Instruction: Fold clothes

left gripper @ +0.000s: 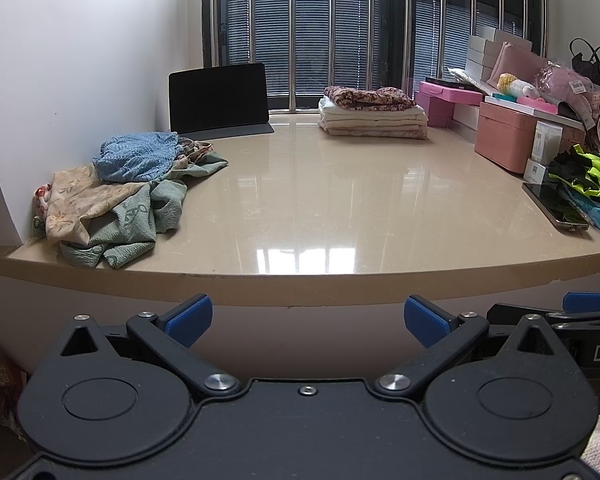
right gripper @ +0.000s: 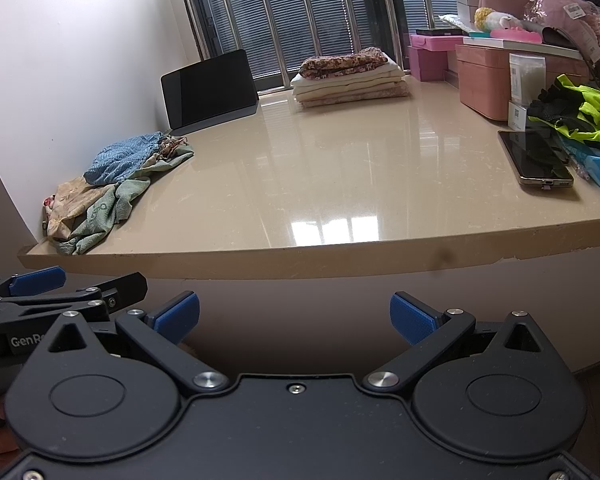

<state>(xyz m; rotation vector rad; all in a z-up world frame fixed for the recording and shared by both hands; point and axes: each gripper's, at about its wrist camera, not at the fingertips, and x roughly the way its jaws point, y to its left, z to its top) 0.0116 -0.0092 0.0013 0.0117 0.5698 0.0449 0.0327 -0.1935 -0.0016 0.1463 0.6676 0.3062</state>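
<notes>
Both grippers are held below and in front of the near edge of the glossy beige stone worktop (left gripper: 320,208), side by side, neither touching anything. The left gripper (left gripper: 308,318) has its blue-padded fingers (left gripper: 190,318) spread wide with nothing between them. The right gripper (right gripper: 294,316) likewise has its blue-padded fingers (right gripper: 412,318) spread wide and empty.

The unfolded clothes lie as a crumpled heap at the near left corner of the worktop, against the white wall. The heap comprises a ribbed blue garment (left gripper: 136,158) on top toward the rear, a faded beige floral garment (left gripper: 82,202) at the left edge, and a pale green textured garment (left gripper: 140,220) reaching the near edge. A neat stack of folded cream and floral clothes (left gripper: 374,116) sits at the far edge, near the barred window (left gripper: 340,20).

A black tablet propped in a folio stand (left gripper: 220,98) is at the far left corner, just behind the heap. Along the right edge: a salmon-pink storage box (left gripper: 508,136), a dark smartphone lying flat (left gripper: 554,204) near the near edge, and a black and neon-yellow garment (left gripper: 584,174) just beside the phone.
</notes>
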